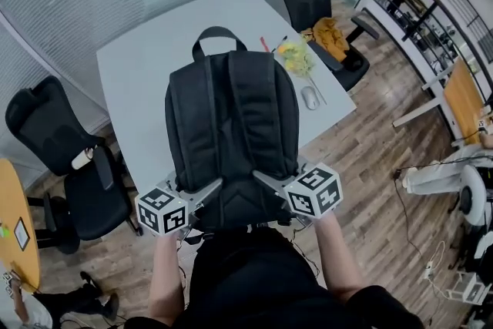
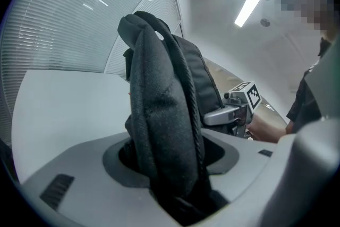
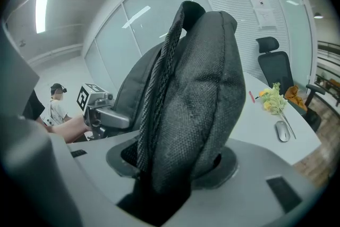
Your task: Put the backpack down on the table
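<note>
You held a black backpack (image 1: 231, 135) upright w/ both grippers, its base over the near edge of the white surface (image 1: 146, 65) & its top handle pointing away from you; can't tell if it touched. Your left gripper (image 1: 206, 191) had its fingers (image 2: 69, 167) part-closed, clamped on one padded shoulder strap (image 2: 159, 130), & your right gripper (image 1: 268, 181) gripped the other strap (image 3: 191, 114) the same way. A mouse (image 1: 309, 97) & yellow flowers (image 1: 295, 58) lay on the surface just right of the backpack.
</note>
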### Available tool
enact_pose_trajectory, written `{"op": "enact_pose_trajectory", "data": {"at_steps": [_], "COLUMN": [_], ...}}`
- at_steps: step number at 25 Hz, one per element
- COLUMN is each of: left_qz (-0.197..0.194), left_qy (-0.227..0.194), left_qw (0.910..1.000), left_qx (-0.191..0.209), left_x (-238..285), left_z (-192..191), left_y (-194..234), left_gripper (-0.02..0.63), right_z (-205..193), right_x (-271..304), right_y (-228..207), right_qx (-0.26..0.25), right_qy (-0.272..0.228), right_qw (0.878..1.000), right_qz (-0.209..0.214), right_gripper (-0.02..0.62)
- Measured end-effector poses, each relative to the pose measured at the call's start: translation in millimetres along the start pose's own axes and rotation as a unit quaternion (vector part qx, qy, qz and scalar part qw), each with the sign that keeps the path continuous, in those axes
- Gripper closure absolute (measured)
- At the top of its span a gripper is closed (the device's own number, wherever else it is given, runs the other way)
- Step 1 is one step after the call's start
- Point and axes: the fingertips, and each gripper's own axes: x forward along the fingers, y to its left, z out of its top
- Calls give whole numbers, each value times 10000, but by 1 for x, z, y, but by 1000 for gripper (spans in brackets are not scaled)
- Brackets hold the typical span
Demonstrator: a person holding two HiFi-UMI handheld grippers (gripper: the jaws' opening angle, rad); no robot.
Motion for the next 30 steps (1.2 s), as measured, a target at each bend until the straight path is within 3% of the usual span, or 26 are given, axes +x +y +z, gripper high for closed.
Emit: {"op": "enact_pose_trajectory", "data": {"at_steps": [17, 30], "left_qz": [-318, -291], "left_qy": [82, 47], "left_qw": [9995, 9995], "left_qx": [18, -129], "left_x": [0, 20], "left_z": [8, 28], "left_y": [35, 54], "left_gripper": [362, 362], "right_z": [12, 33], "right_x": [28, 39], "right_y": [-3, -30], "right_qx": [201, 191], "right_qy": [29, 175], "right_qw": [9994, 9994], "right_qz": [-291, -244], "right_gripper": [370, 371]}}
